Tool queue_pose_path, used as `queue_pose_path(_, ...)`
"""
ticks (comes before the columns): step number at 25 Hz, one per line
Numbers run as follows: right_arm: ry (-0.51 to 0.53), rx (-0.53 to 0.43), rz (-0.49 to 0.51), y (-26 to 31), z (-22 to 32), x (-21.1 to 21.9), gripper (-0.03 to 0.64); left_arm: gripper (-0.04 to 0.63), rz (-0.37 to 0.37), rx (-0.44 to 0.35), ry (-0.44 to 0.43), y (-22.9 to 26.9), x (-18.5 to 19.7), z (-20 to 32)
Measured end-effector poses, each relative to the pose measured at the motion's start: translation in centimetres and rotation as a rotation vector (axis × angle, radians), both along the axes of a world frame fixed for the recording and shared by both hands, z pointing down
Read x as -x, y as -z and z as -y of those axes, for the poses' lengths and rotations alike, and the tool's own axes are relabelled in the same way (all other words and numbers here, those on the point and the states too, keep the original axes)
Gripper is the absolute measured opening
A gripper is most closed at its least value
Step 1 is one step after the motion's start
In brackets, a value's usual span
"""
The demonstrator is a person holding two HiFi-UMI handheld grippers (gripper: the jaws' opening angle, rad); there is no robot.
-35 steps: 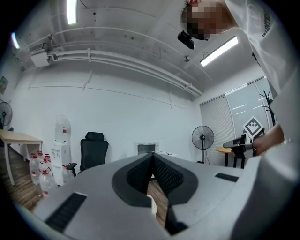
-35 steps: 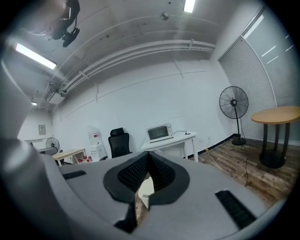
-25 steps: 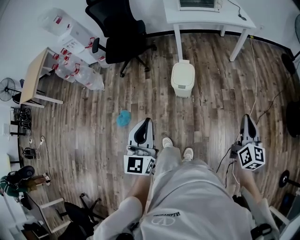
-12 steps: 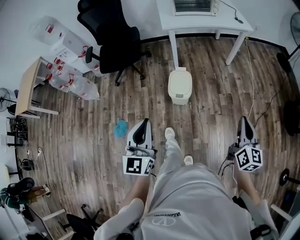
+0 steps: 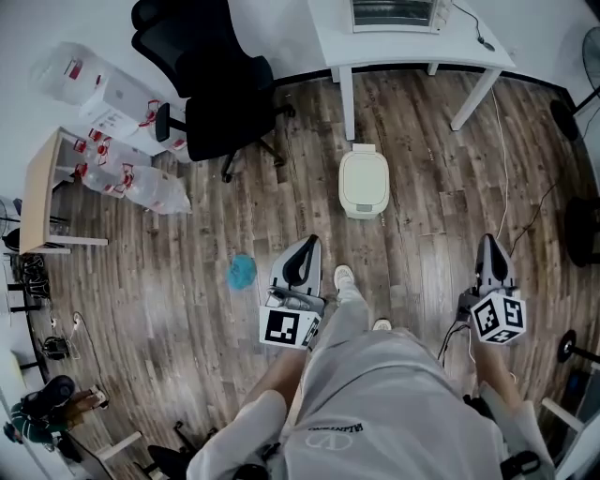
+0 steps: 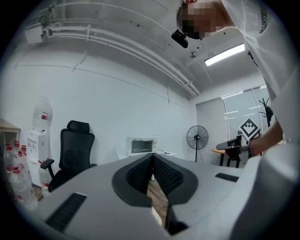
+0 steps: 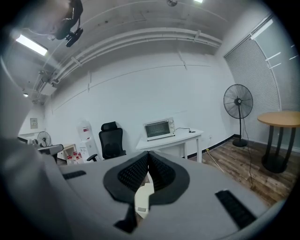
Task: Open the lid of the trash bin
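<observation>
Both tools are empty: the left hand-held gripper (image 5: 307, 244) has its ribbed pads closed tip to tip, as the left gripper view shows, with only floorboards in the slot below them, and the right hand-held gripper (image 5: 489, 240) is closed in the same way on nothing. The trash bin (image 5: 364, 184), a small cream one with its lid down, stands on the wooden floor (image 5: 187, 244) well ahead of both: beyond the left tool's tip and a little to its right, and ahead and to the left of the right tool, just short of the leg of the white worktop (image 5: 412, 49) that carries a toaster oven (image 5: 391, 13). In the right gripper view we see its pale top through the gap under the closed jaws (image 7: 142, 199). We judge the task not yet begun, since neither tool is near the lid. The bin looks like moulded plastic, so we expect it to be light, stiff and smooth. The lid probably hinges at the far edge, so the near rim, where a small tab shows, seems the place to take hold. A bin this light may slide or tip on the boards if we lift sharply, so we would open one tool for the rim and steady the body with the other.
</observation>
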State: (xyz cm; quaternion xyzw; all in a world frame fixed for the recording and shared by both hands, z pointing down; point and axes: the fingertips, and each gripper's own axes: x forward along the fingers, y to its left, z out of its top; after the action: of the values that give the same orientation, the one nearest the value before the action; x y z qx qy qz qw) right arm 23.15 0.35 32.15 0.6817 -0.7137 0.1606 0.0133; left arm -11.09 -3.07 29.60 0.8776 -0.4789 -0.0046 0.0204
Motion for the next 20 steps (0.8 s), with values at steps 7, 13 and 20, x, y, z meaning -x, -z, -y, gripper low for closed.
queue_pose_path(7, -0.036, 0.024, -0.017, -1.1, 5.7, 3.1, 0.017, -0.003, -0.047, 0.096, -0.145, -3.1, -1.1, 4.9)
queue_pose_path(13, -0.068, 0.040, -0.031, -1.6, 8.7, 4.1, 0.017, -0.003, -0.054, 0.142, -0.212, -4.6, -1.2, 8.2)
queue_pose_path(20, 0.016, 0.108, -0.043, -4.8, 11.9, 6.7, 0.017, -0.002, 0.001, 0.199, -0.232, -8.5, -2.8, 10.7)
